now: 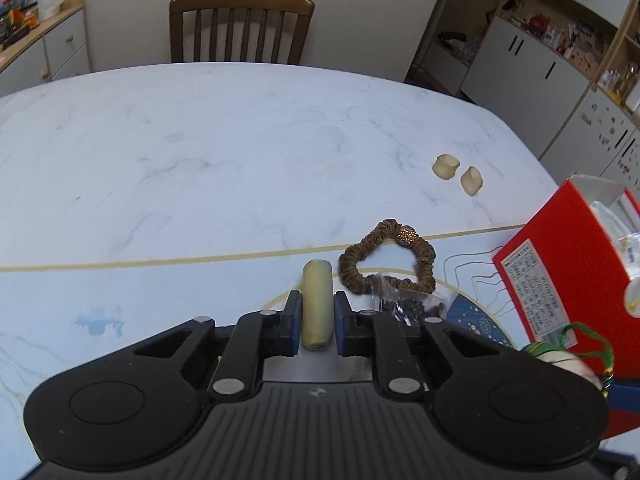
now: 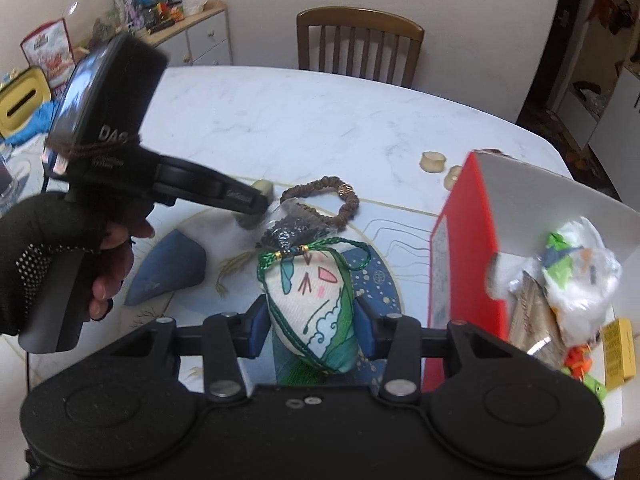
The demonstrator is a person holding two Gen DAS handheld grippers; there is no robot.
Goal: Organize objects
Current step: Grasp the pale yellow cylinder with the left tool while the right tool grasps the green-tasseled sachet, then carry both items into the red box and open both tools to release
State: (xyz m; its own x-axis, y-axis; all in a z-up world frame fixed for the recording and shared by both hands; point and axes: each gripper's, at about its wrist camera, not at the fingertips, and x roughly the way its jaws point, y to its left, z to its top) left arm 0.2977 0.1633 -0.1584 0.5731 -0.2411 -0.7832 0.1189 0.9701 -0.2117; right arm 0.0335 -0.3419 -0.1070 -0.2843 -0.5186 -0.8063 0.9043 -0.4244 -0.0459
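Note:
My left gripper (image 1: 317, 297) is shut on a pale yellow-green cylinder (image 1: 316, 278) that lies lengthwise between its blue pads, low over the table mat. In the right wrist view the same gripper (image 2: 254, 205), held by a gloved hand (image 2: 60, 248), grips the cylinder (image 2: 263, 187). My right gripper (image 2: 311, 309) is shut on a white embroidered sachet (image 2: 316, 280) with a green cord, its pads pressing both sides. A brown scrunchie (image 1: 390, 258) and a small bag of dark beads (image 1: 408, 306) lie just beyond. Two cream rings (image 1: 444, 167) sit farther right.
A red box (image 2: 460, 240) with a white inside stands open at the right, holding a plastic bag (image 2: 580, 268) and several small packets. A blue cone-shaped pouch (image 2: 168, 268) lies on the mat at the left. A wooden chair (image 1: 240, 24) stands behind the marble table (image 1: 200, 140).

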